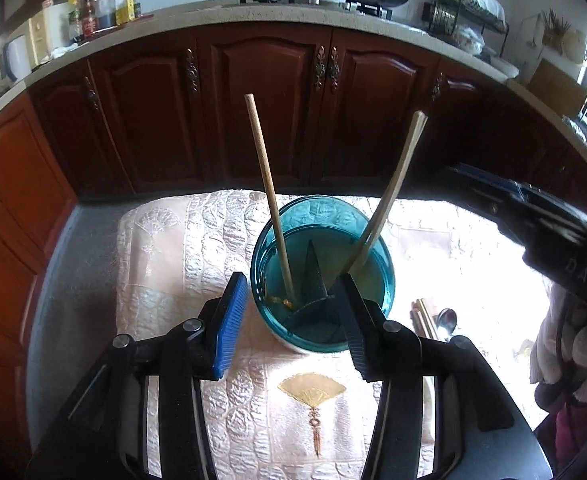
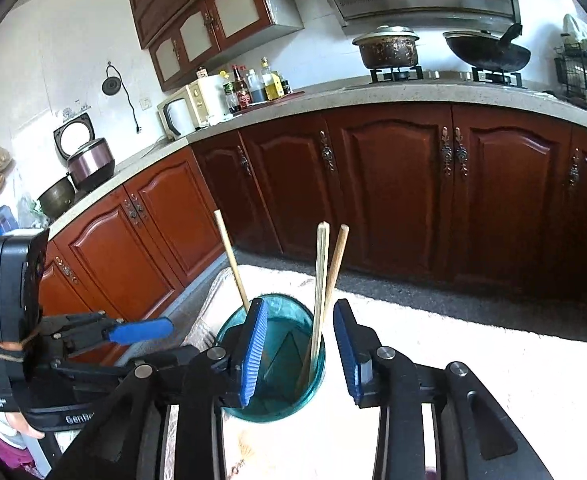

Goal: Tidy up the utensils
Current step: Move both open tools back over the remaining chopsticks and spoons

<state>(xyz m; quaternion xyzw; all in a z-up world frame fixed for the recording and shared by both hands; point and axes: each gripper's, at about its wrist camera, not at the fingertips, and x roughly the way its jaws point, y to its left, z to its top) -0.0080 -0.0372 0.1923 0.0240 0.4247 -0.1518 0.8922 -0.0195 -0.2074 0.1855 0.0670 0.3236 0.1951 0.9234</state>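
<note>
A teal divided utensil cup [image 1: 349, 220] stands on a quilted cream cloth [image 1: 165, 264]. A wooden stick [image 1: 267, 196] leans left in it and a pair of chopsticks [image 1: 389, 192] leans right. My left gripper [image 1: 293, 320] is open, its fingers either side of the cup's near rim. In the right wrist view the cup [image 2: 313, 392] holds the left stick [image 2: 231, 258], the chopsticks [image 2: 320, 280] and another wooden handle [image 2: 335, 264]. My right gripper [image 2: 299, 344] is open and empty just over the cup. More chopsticks [image 1: 423, 318] and a metal spoon [image 1: 447, 320] lie on the cloth right of the cup.
Dark red kitchen cabinets [image 2: 393, 184] and a grey counter [image 2: 333, 96] with bottles, pot and wok curve behind. The cloth lies on a grey surface [image 1: 65, 280]. The right gripper's body [image 1: 533, 216] shows at the right edge; the left gripper [image 2: 93, 332] shows at left.
</note>
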